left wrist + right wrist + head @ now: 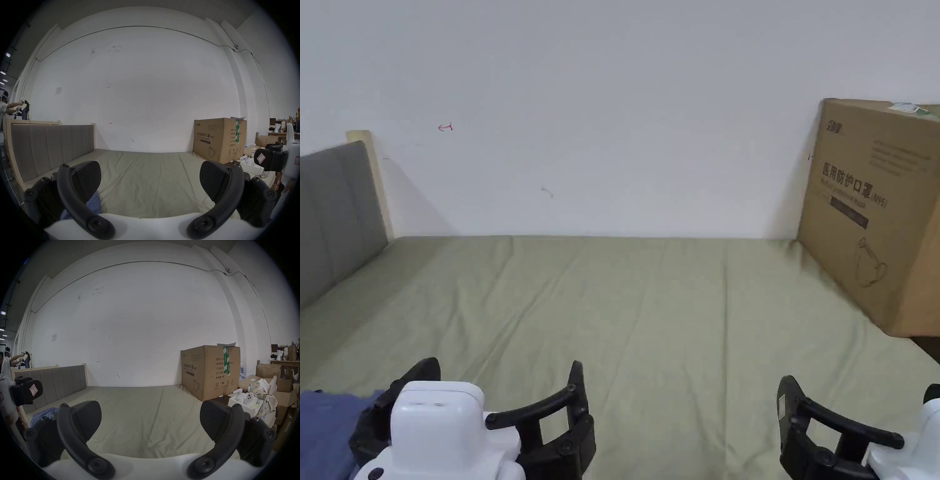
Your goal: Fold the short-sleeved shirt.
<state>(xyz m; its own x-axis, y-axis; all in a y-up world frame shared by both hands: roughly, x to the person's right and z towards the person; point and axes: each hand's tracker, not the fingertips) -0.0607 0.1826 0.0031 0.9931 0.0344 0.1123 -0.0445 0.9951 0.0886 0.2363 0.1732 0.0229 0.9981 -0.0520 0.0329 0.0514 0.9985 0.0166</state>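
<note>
Grippers: you hold two. Your left gripper [500, 400] sits at the near edge of the bed, near its left corner, jaws spread wide with nothing between them. Your right gripper [150, 420] hangs at the near edge toward the right, jaws likewise wide apart and empty.
Shirt: one blue short-sleeved shirt [325, 431], crumpled at the near left corner of the bed, just beside your left gripper. From the left gripper view a blue fold [94, 204] pokes out below the left jaw; whether the jaw touches it you cannot tell, since the jaw covers the spot.
Bed: one, covered by an olive-green sheet [650, 325] with long creases running toward you.
Headboard: one grey padded headboard [334, 212] along the left edge.
Box: one large cardboard box [878, 212] standing on the far right corner of the bed, against the wall.
Bystander: one other person [6, 361], far off past the headboard, holding up dark cloth.
</note>
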